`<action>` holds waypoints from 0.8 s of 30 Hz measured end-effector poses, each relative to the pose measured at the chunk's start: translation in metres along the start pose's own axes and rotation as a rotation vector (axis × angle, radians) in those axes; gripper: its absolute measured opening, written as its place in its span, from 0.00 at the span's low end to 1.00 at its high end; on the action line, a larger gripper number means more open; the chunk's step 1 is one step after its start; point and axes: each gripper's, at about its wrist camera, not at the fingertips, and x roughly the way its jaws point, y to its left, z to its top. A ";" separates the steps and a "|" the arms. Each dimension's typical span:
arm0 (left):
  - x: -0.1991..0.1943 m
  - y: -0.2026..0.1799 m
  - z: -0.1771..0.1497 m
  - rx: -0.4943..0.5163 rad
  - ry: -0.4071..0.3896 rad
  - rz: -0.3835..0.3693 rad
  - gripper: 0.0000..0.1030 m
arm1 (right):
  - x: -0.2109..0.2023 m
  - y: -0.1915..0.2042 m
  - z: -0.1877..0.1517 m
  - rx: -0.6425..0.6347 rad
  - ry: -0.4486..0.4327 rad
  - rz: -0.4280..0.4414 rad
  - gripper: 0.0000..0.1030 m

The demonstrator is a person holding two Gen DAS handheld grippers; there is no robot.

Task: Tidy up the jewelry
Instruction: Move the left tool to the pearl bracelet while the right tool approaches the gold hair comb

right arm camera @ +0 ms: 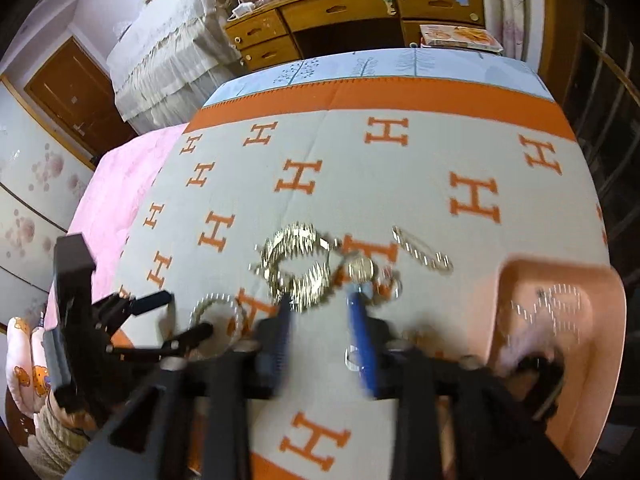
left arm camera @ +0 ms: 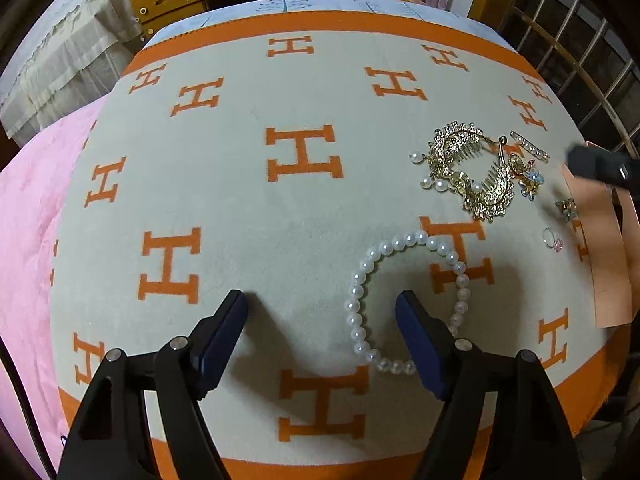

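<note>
A white pearl necklace [left arm camera: 362, 280] lies in a loop on the H-patterned blanket [left arm camera: 248, 208]. My left gripper [left arm camera: 320, 304] hangs open just above it; one strand of pearls runs between the fingers and the right finger sits over the loop. Two gold rhinestone hair combs [left arm camera: 468, 172] lie farther right, with a pearl clip [left arm camera: 530, 146], a small flower piece [left arm camera: 530, 184] and a ring [left arm camera: 552, 238]. In the blurred right wrist view my right gripper [right arm camera: 320, 298] stands partly open, empty, just short of the combs [right arm camera: 300, 268]. The left gripper [right arm camera: 180, 316] shows over the necklace [right arm camera: 218, 308].
A pink tray [right arm camera: 520, 276] stands at the right of the blanket with something sparkly [right arm camera: 560, 308] inside, too blurred to name. The tray's edge [left arm camera: 608, 248] also shows in the left wrist view. A wooden desk [right arm camera: 360, 12] stands beyond the bed. Pink bedding [left arm camera: 36, 208] lies to the left.
</note>
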 end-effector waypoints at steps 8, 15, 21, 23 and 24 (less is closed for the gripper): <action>0.002 -0.009 0.009 0.044 0.002 -0.008 0.71 | 0.040 -0.015 0.030 0.088 0.116 0.027 0.42; 0.004 -0.013 0.016 0.078 0.007 -0.019 0.71 | 0.055 -0.015 0.037 0.069 0.147 0.014 0.42; 0.005 -0.013 0.019 0.110 0.020 -0.027 0.71 | 0.062 -0.005 0.034 0.010 0.169 0.003 0.41; 0.005 -0.013 0.019 0.117 0.023 -0.028 0.71 | 0.064 -0.005 0.033 0.006 0.176 0.008 0.35; 0.006 -0.014 0.020 0.120 0.025 -0.029 0.71 | 0.066 -0.005 0.033 0.006 0.183 0.009 0.29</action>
